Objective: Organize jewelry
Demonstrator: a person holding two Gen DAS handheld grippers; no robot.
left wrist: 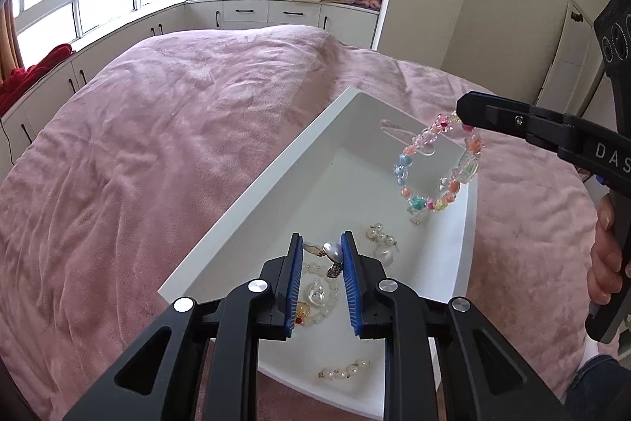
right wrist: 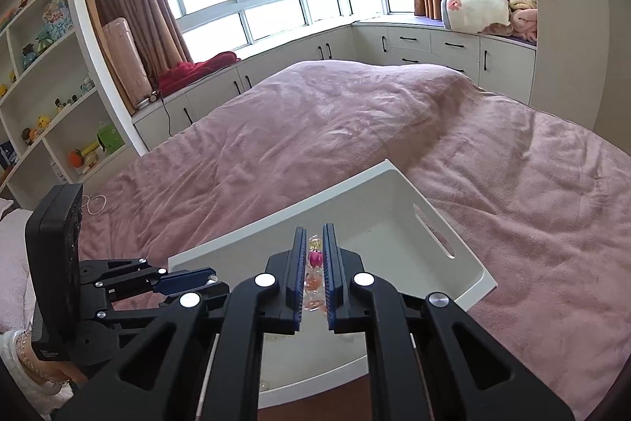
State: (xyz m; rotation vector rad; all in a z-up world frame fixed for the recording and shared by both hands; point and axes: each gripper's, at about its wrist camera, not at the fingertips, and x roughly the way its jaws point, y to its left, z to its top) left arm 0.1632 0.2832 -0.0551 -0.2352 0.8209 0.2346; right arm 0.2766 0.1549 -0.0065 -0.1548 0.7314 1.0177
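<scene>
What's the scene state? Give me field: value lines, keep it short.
surface: pink bedspread
container: white tray on the bed
right gripper: jaws shut on colourful bead bracelet, hanging above the tray
left gripper: jaws around a pearl earring; contact unclear
in tray: pearl earrings, clear bead bracelet, pearl strand

The tray (left wrist: 252, 192) lies on the bed (left wrist: 157, 129), with pearl earrings (left wrist: 380, 243) inside it near the bracelet (left wrist: 319, 296).
</scene>
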